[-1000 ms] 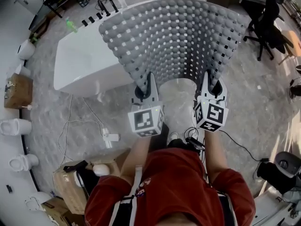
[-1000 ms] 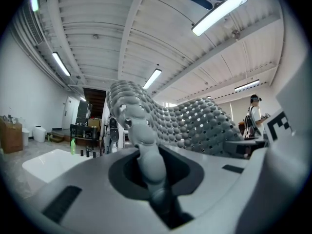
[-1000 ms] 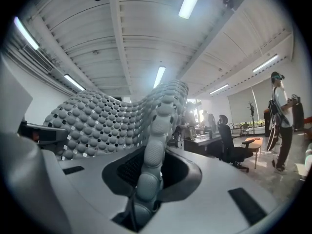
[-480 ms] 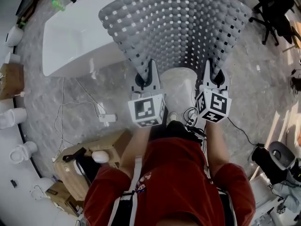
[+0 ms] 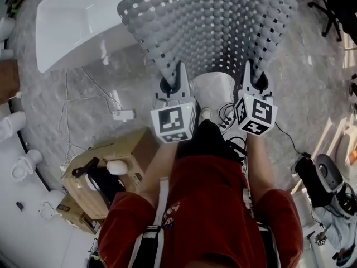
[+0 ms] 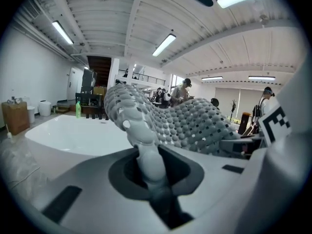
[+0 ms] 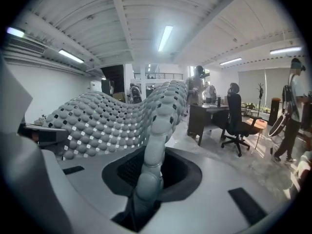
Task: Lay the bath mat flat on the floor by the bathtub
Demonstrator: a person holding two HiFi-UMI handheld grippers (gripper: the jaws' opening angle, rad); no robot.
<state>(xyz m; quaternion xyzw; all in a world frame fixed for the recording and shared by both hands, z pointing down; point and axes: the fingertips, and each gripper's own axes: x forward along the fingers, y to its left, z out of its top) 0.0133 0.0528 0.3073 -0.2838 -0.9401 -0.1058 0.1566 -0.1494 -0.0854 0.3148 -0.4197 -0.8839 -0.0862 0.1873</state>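
Left gripper (image 5: 174, 81) is clamped on the near-left corner of the bath mat (image 5: 217, 21); right gripper (image 5: 254, 77) is clamped on the near-right corner. Mat is held spread between both, clear of the floor (image 5: 83, 102), fanning toward the far side. Bathtub (image 5: 72, 21) is seen far left, just beside the mat's left edge.
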